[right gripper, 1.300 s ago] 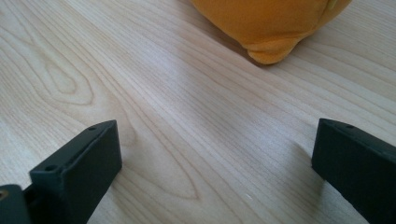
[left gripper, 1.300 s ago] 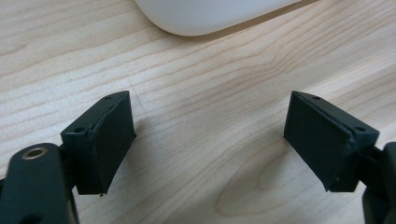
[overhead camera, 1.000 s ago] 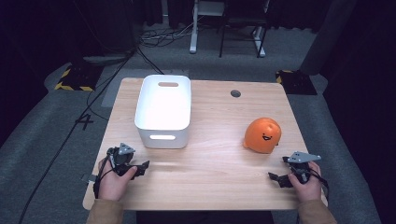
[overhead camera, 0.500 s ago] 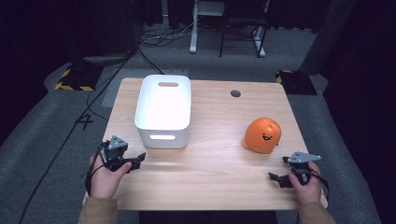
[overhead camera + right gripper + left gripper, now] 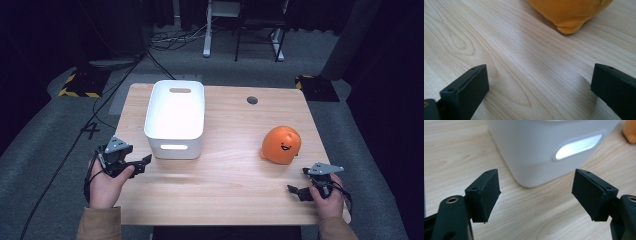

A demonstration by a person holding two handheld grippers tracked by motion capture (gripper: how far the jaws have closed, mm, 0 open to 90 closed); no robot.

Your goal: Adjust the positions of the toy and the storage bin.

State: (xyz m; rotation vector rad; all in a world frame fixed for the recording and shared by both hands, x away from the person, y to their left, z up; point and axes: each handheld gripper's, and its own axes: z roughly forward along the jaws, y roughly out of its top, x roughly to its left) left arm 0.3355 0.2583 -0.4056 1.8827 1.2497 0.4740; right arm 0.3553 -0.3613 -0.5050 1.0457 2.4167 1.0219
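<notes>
My left gripper sits at the tabletop's near left edge, fingers spread wide and holding nothing, aimed at the near wall of the white bin just ahead; that looks like stiff, light, smooth plastic, best taken by its handle slot. At right, my right gripper also has its fingers apart and empty, near the orange plush toy, probably soft and squashy, so I'd pinch across its rounded body.
</notes>
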